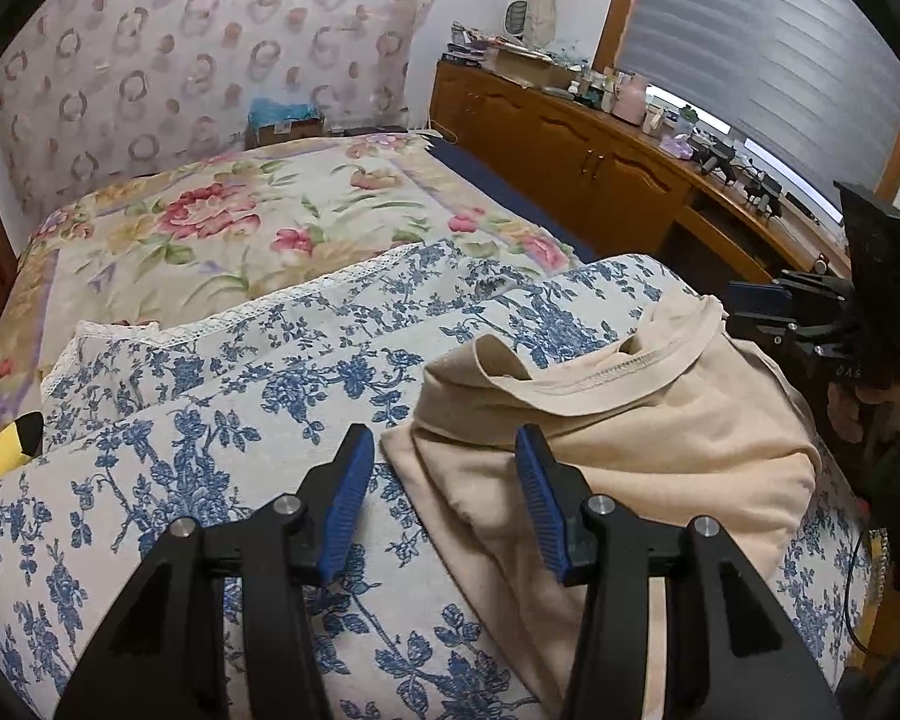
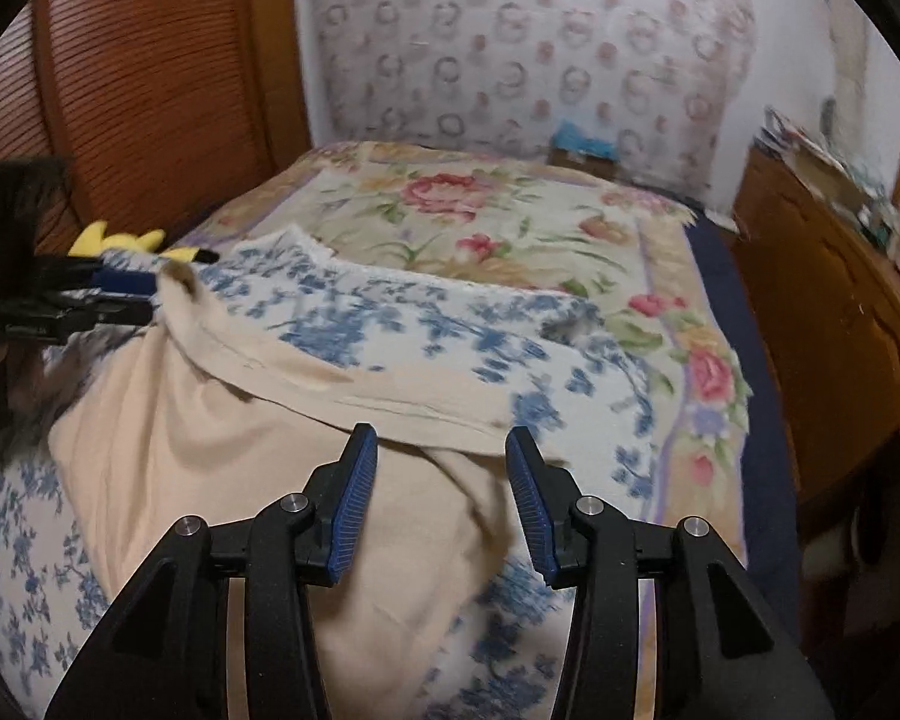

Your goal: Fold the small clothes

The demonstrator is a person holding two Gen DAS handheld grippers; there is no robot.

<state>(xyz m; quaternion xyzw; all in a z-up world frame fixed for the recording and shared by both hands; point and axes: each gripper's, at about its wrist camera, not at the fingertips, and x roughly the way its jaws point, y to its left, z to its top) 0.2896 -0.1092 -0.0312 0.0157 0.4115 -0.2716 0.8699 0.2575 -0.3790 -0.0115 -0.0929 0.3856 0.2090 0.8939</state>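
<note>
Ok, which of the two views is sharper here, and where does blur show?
Left wrist view: sharp, the beige shirt seam crisp, window glare mild. Right wrist view: motion-blurred, the blue-flowered cover and wallpaper smeared; only its own tongs stay crisp. Both bend heavily at the rims.

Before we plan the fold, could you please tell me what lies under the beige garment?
The beige garment rests on a blue-and-white floral cover, visible all around it. Whatever lies beneath the garment's middle is hidden.
</note>
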